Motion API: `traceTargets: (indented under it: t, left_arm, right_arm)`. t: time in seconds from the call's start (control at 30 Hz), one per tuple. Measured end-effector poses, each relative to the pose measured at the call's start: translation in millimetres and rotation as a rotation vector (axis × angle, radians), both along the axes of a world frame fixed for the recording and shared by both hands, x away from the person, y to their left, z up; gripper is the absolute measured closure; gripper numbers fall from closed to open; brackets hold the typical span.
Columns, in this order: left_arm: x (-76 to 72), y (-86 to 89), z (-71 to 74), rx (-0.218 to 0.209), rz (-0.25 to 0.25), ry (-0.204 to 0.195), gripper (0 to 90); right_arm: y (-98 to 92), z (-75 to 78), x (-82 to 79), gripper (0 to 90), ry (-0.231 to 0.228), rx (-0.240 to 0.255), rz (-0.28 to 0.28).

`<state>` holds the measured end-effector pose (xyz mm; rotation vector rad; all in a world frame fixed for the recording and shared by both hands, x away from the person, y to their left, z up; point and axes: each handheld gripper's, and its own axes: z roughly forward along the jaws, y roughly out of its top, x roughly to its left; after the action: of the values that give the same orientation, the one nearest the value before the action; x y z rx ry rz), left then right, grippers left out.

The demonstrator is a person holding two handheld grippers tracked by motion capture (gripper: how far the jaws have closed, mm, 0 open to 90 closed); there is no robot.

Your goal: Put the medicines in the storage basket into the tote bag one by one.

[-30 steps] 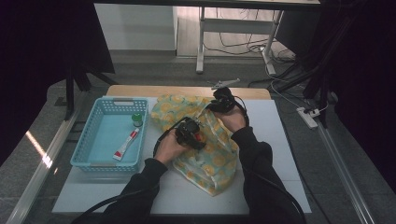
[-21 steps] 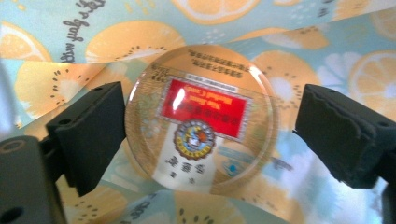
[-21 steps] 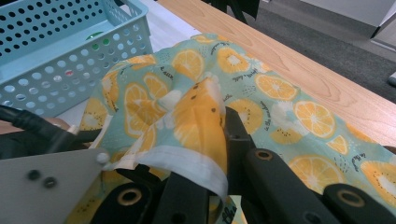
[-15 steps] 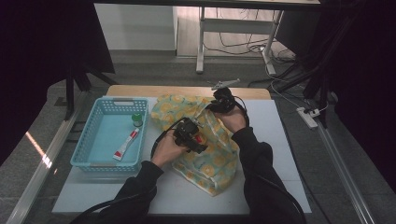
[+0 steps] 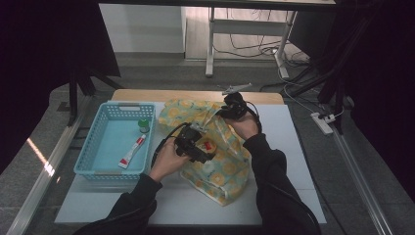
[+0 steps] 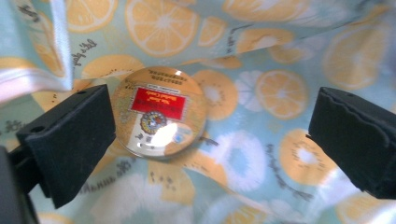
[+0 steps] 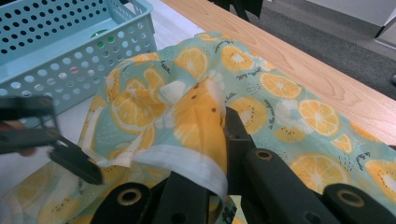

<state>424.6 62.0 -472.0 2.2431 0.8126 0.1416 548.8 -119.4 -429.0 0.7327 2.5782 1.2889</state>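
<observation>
A fabric bag (image 5: 222, 166) printed with orange slices lies on the white table (image 5: 293, 161). My right gripper (image 5: 230, 110) is shut on the bag's white hem (image 7: 187, 161) and holds the mouth lifted; its jaws (image 7: 219, 140) are wrapped in cloth. My left gripper (image 5: 195, 147) sits at the bag's mouth. Its jaws (image 6: 210, 135) have just been opening and now stand wide apart. A round gold tin with a red label (image 6: 159, 112) lies on the bag's lining beside the left pad (image 6: 70, 140), with nothing gripping it.
A light blue basket (image 5: 88, 156) stands at the table's left, holding a toothpaste tube (image 5: 132, 151) and a small green-capped bottle (image 5: 143, 125). The wooden table edge (image 5: 195, 94) runs along the far side. Bare white table lies right of the bag.
My left gripper has lifted and drawn back slightly at the bag's mouth, its jaws wider. The right gripper has kept still on the hem.
</observation>
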Motion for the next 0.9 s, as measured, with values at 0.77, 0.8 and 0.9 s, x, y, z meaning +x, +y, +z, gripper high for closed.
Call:
traceTargets:
  t: [0.77, 0.8, 0.9]
  left_arm:
    - [-26.2, 54.1, 25.9, -0.079, 0.009, -0.018, 0.3]
    - [-26.8, 58.0, 27.0, -0.079, 0.01, -0.018, 0.3]
    - [-29.1, 69.9, 29.8, -0.081, 0.028, -0.03, 0.4]
  right_arm:
    - [0.8, -0.8, -2.9, 89.6, -0.001, -0.002, 0.007]
    - [0.9, -1.0, -3.1, 89.7, -0.001, -0.002, 0.007]
    - [0.8, -0.9, -3.4, 89.6, -0.003, -0.003, 0.006]
